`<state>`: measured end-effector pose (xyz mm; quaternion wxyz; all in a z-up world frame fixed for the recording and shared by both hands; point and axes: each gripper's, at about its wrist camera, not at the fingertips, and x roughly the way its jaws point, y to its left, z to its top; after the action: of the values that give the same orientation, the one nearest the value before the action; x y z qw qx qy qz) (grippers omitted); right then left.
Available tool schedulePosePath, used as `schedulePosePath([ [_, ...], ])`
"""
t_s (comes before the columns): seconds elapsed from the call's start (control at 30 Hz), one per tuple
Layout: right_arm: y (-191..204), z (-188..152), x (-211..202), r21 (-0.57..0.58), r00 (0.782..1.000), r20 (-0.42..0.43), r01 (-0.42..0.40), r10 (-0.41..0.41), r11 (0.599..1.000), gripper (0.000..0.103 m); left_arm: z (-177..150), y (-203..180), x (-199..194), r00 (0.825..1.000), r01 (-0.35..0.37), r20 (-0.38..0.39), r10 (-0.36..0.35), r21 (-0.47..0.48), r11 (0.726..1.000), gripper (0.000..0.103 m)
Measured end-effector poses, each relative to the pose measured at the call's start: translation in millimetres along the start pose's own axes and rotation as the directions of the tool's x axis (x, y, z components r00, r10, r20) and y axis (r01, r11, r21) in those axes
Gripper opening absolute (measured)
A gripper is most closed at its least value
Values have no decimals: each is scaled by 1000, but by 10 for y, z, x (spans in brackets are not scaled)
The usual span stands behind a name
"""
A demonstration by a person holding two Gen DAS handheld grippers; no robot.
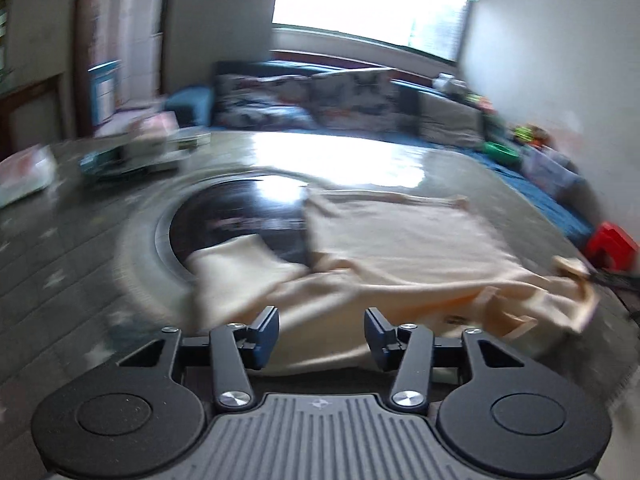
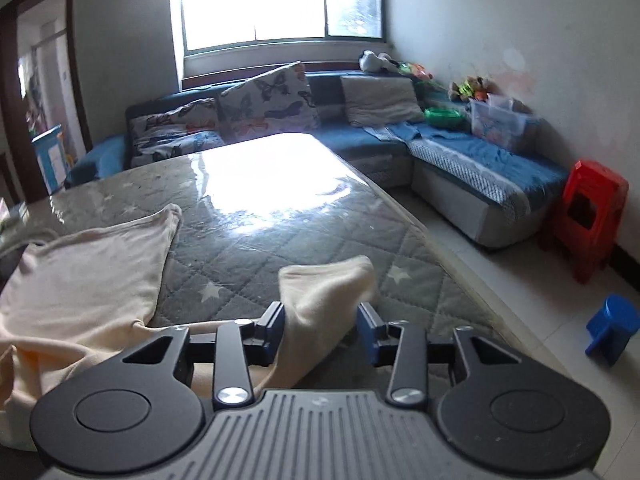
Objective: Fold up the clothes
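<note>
A cream garment (image 1: 400,248) lies rumpled on the grey quilted table cover (image 1: 80,260); this view is blurred by motion. My left gripper (image 1: 322,332) is open just above the garment's near edge, with nothing between its fingers. In the right wrist view the garment's body (image 2: 88,280) spreads at the left. One sleeve (image 2: 328,284) runs forward between the fingers of my right gripper (image 2: 322,320). That gripper is open, with the sleeve against its left pad (image 2: 276,322) and clear of the right one.
A dark round inset (image 1: 240,216) sits in the table under the garment's left part. Boxes and papers (image 1: 140,148) crowd the table's far left. A blue sofa (image 2: 460,152) with cushions runs behind, with a red stool (image 2: 588,216) and a blue stool (image 2: 612,328) on the floor at right.
</note>
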<state>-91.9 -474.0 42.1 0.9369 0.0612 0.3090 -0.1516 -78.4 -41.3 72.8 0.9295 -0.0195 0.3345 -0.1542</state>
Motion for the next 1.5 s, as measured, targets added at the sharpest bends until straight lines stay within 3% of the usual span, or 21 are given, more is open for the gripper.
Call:
schedulePosePath([
  [0.03, 19, 3, 48, -8, 1000, -16, 11, -11, 1000, 49, 7, -87, 48, 1000, 24, -6, -24, 22, 999, 53],
  [0.17, 81, -11, 182, -51, 998, -54, 26, -29, 998, 50, 47, -363, 240, 996, 85, -31, -83, 83, 993, 53],
  [0.23, 121, -26, 220, -78, 997, -61, 32, -37, 996, 57, 73, -461, 315, 993, 112, -38, -108, 100, 989, 53],
  [0.4, 61, -73, 225, -116, 981, 3, 194, -195, 974, 58, 76, -634, 469, 988, 150, -62, -142, 143, 978, 53],
  [0.53, -169, -124, 168, 19, 979, -3, 202, -202, 979, 60, 45, -707, 556, 986, 158, -74, -147, 167, 973, 53],
  [0.7, -488, -264, 55, 189, 977, -25, 213, -212, 959, 61, 1, -698, 599, 985, 159, -92, -145, 168, 973, 53],
  [0.83, -553, -313, -16, 192, 975, -11, 220, -222, 956, 61, 0, -712, 566, 984, 167, -84, -155, 174, 970, 53],
  [1.0, -413, -214, -136, 162, 991, 26, 124, -130, 979, 61, 8, -784, 531, 982, 185, -70, -174, 198, 963, 51],
  [1.2, -1, -36, -270, 30, 994, 40, -101, 100, 994, 60, -32, -831, 644, 982, 183, -85, -167, 235, 955, 38],
  [1.3, 243, 32, -344, -21, 971, 22, -236, 237, 971, 56, -60, -816, 648, 983, 179, -84, -163, 243, 953, 26],
  [1.37, 403, 62, -388, -57, 948, 5, -317, 318, 947, 54, -82, -800, 607, 982, 187, -80, -172, 246, 951, 11],
  [1.5, 800, 86, -478, -165, 896, -51, -444, 442, 881, 48, -126, -767, 525, 979, 202, -71, -190, 253, 946, 5],
])
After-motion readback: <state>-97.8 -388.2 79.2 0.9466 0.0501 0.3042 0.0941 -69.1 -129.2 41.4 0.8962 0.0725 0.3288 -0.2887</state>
